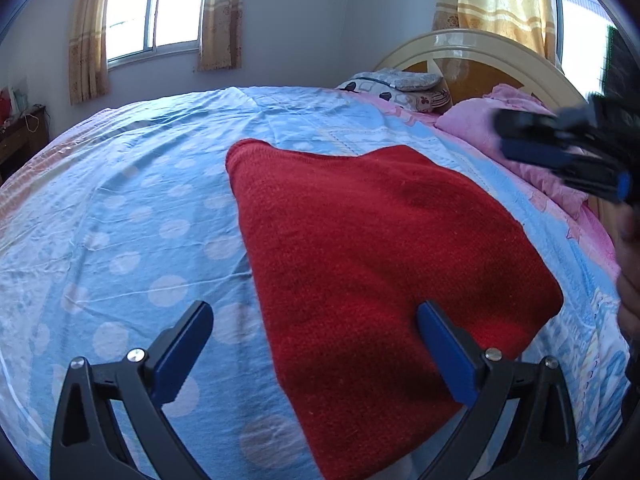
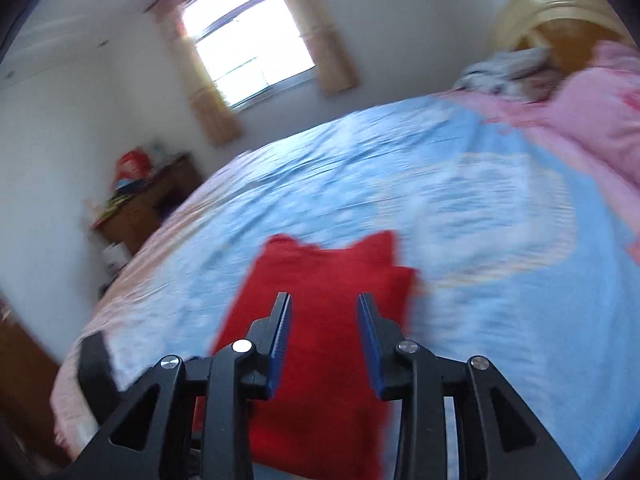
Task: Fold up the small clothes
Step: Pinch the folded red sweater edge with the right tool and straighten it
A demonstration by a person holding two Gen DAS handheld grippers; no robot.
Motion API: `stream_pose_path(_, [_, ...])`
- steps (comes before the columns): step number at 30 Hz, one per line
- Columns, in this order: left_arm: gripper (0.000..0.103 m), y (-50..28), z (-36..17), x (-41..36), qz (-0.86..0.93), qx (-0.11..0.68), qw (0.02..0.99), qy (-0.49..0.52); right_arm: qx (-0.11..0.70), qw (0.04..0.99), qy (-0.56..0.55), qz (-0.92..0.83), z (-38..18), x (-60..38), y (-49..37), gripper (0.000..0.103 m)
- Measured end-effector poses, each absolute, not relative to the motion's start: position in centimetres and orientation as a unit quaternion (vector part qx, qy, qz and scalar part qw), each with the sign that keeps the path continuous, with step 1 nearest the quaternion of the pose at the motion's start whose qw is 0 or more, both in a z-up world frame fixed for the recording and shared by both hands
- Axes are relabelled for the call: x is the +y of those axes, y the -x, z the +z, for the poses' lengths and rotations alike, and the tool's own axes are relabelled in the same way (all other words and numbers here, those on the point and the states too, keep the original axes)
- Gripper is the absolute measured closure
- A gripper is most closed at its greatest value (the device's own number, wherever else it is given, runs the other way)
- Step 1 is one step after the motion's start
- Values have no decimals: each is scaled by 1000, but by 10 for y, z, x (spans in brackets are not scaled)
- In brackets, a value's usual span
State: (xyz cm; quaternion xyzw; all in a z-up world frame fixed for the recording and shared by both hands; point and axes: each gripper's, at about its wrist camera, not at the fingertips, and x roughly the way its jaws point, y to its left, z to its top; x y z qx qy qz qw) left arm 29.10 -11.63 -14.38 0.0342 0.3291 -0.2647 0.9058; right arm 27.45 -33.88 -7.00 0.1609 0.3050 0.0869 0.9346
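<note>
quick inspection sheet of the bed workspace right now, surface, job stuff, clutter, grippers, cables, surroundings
surface: bed sheet, blue with pale dots, lightly wrinkled.
job's things: red knitted garment lying folded flat on the sheet, nothing gripping it.
clutter: pink blanket bunched by the headboard; patterned pillow behind it.
grippers: left gripper open wide, empty, over the garment's near edge; right gripper partly open, empty, above the garment, picture blurred.
cables: one thin cord hanging at the side cabinet.
surroundings: window with yellow curtains, pale walls, items on the cabinet top.
</note>
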Motion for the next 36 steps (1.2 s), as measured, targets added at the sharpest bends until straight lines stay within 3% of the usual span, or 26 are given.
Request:
stream_pose_path(6, [0, -289, -142, -106, -272, 327, 905, -8, 400, 904, -122, 88, -114, -329, -327, 68])
stream_pose_path(12, [0, -306, -148, -86, -275, 358, 889, 74, 384, 903, -165, 95, -137, -362, -312, 70])
stream_pose_path(22, [0, -286, -148, -112, -251, 350, 902, -22, 351, 922, -134, 88, -145, -354, -300, 69])
stream_pose_path(36, [0, -273, -140, -108, -243, 363, 898, -42, 338, 930, -117, 88, -144, -355, -289, 68])
